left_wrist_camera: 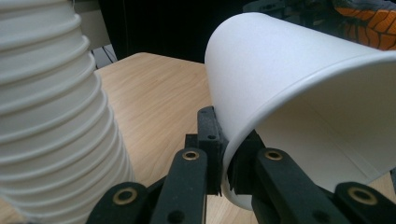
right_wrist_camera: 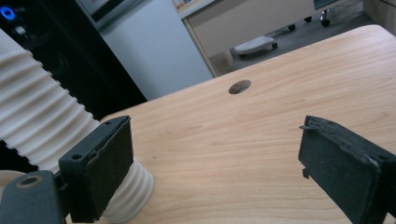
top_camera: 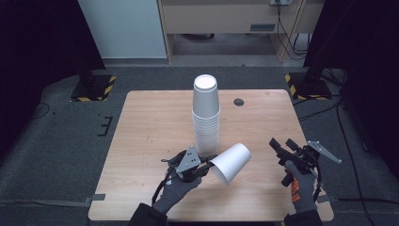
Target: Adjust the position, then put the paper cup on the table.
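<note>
High view, cup: the left gripper [top_camera: 203, 168] pinches one white paper cup [top_camera: 231, 162] by its rim; the cup lies tilted on its side, base pointing to the right, just beside the foot of the tall stack of cups [top_camera: 206, 115] on the wooden table [top_camera: 150, 127].
High view, other hand: the right gripper [top_camera: 281, 144] hovers well apart at the right, jaws spread and empty.
Left gripper view, grip: the jaws are clamped narrow on the cup [left_wrist_camera: 299, 93] wall, one pad inside the rim and one outside; the stack [left_wrist_camera: 51, 112] stands close at the left.
Right gripper view, jaws: wide apart with nothing between them; the stack's ribbed foot [right_wrist_camera: 60, 135] sits behind the left pad.
Risk: the thin rim could buckle or slip out under so narrow a pinch; a swing of the cup could knock the tall stack over, it being so near.
View difference: the high view alone gives the stack's full height and the gap between the hands; the left gripper view alone shows how the pads bite the rim.
</note>
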The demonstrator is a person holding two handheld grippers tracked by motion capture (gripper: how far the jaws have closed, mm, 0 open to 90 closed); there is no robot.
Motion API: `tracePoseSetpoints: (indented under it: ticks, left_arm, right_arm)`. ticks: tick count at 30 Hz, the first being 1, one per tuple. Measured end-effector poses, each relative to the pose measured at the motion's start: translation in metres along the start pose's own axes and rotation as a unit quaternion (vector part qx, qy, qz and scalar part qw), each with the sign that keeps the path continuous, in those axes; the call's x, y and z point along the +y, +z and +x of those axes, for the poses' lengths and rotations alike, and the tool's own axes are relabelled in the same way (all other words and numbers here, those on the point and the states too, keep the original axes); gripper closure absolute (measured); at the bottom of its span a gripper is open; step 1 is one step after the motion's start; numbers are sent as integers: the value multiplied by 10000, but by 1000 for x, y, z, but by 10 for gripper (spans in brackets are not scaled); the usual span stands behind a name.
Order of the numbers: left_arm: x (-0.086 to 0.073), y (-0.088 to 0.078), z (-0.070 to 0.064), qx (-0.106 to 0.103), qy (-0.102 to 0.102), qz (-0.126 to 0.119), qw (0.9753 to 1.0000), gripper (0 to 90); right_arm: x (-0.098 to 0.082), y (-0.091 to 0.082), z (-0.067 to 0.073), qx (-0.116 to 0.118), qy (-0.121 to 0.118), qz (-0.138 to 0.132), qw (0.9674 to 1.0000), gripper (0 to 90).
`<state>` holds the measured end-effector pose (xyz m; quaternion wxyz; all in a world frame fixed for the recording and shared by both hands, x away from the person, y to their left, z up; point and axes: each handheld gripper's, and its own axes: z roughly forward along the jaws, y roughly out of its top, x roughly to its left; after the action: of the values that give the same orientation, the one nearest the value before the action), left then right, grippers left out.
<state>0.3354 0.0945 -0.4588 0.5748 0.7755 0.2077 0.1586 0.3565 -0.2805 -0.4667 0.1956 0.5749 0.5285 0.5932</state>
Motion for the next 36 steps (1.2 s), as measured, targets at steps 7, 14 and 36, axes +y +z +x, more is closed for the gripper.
tracePoseSetpoints:
  ticks: [7,14,36]
  left_arm:
    - [-5,-14,2,-19,-55,91,9999,852]
    - [-14,-33,9,41,-173,212,9996,851]
    - [-43,-96,34,602,-594,758,9935,852]
  right_arm:
    - [-2,1,0,-149,-262,124,9995,104]
    - [-3,2,0,-299,-517,258,9979,104]
    - [-13,6,-4,-663,-1170,626,9889,100]
